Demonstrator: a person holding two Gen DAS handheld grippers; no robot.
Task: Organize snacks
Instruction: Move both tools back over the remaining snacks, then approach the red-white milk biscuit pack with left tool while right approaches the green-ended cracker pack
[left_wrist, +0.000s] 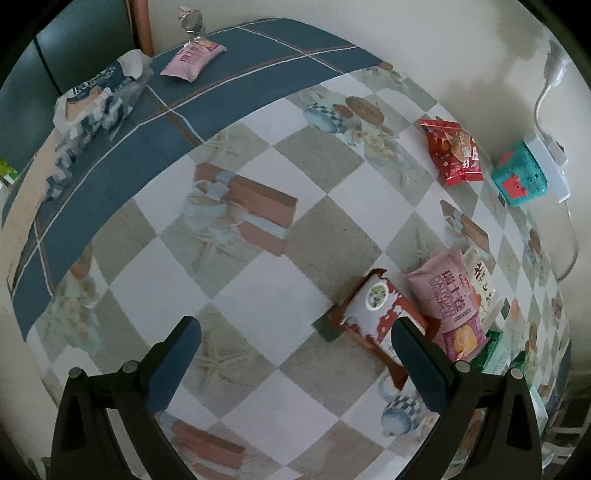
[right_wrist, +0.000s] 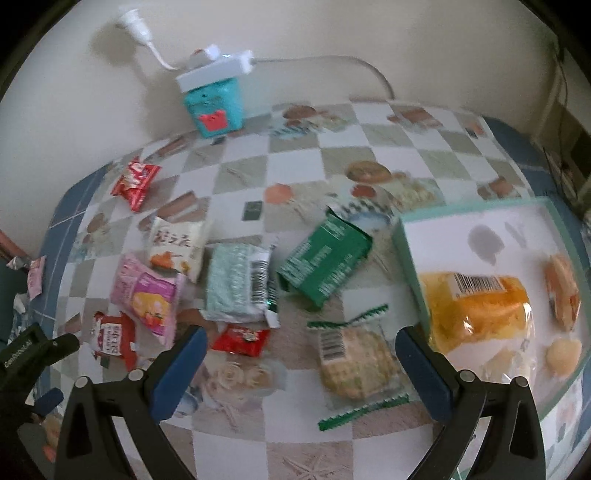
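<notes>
My left gripper (left_wrist: 295, 350) is open and empty above the checked tablecloth; a red-and-white snack pack (left_wrist: 373, 317) lies just by its right finger, with a pink pack (left_wrist: 448, 306) beside it. My right gripper (right_wrist: 299, 365) is open and empty over a clear cracker pack with green edges (right_wrist: 354, 362). A white tray with a green rim (right_wrist: 410, 251) at right holds an orange bread pack (right_wrist: 476, 306) and small pastries. A green box (right_wrist: 325, 262), pale green pack (right_wrist: 236, 284), white pack (right_wrist: 177, 247), pink pack (right_wrist: 147, 295) and small red packs lie scattered.
A teal toy box (right_wrist: 216, 107) with a white power strip stands by the wall. A red pack (left_wrist: 452, 151) lies near it. A pink pack (left_wrist: 192, 59) and a blue-white bag (left_wrist: 92, 103) sit at the table's far blue border. The left gripper shows at lower left (right_wrist: 33, 350).
</notes>
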